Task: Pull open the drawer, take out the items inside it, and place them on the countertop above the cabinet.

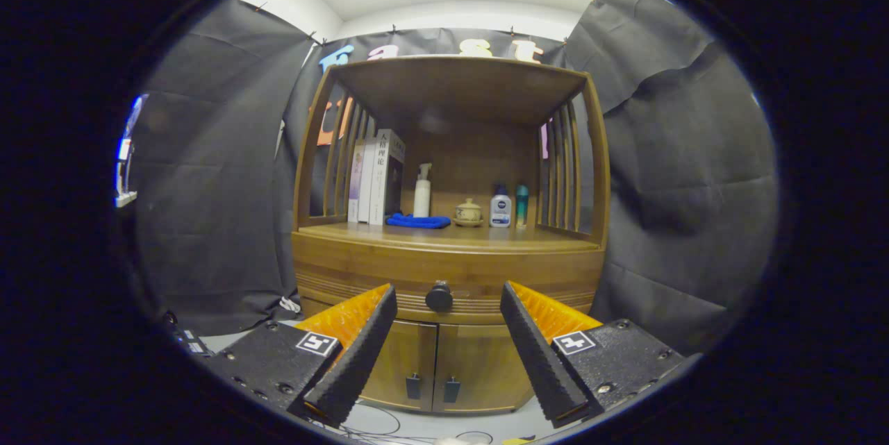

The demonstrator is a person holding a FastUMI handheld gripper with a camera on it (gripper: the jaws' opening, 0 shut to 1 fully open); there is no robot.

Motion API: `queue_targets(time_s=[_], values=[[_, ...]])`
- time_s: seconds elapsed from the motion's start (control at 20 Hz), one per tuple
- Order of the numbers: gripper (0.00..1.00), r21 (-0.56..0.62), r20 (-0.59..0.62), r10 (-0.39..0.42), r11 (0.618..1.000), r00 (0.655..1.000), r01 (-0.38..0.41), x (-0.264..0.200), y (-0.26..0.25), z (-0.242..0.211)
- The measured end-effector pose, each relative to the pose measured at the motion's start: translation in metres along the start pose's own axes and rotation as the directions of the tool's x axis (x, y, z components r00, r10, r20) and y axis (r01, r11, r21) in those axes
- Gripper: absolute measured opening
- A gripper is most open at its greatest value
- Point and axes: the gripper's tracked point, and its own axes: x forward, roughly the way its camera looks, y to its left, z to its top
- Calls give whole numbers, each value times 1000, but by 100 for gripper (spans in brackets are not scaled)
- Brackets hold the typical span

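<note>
A: While the fingers stand wide apart, does the gripper [448,306] hold anything?

B: No. Jaws spread, nothing between the pads, touching nothing. The drawer knob [439,297] sits in the gap, at about 11 o'clock from the midpoint, a little beyond the tips.

A: Drawer?

B: The drawer [444,271] is closed, flush in the wooden cabinet [451,362], above two lower doors [434,365].

A: Countertop?

B: The countertop [444,234], at 12 o'clock from the knob, carries books [378,178], a blue cloth [418,221], a white pump bottle [422,191], a small lidded pot [468,212], a squat bottle [500,209] and a teal bottle [521,204].

A: Writing?

B: Book spine characters and the bottle label are too small to read. Square markers sit on the gripper body.
</note>
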Motion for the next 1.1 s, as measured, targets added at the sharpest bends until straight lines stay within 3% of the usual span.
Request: queue_targets(time_s=[0.35, 0.75, 0.95, 1.1], values=[[98, 14, -121, -19, 1000, 992, 20, 77, 1, -48], [98, 63, -220, -18, 997, 975, 33, 146, -4, -62], [89, 106, -254, 6, 994, 967, 22, 159, -1, -70], [72, 116, -252, 23, 993, 967, 7, 160, 10, -70]])
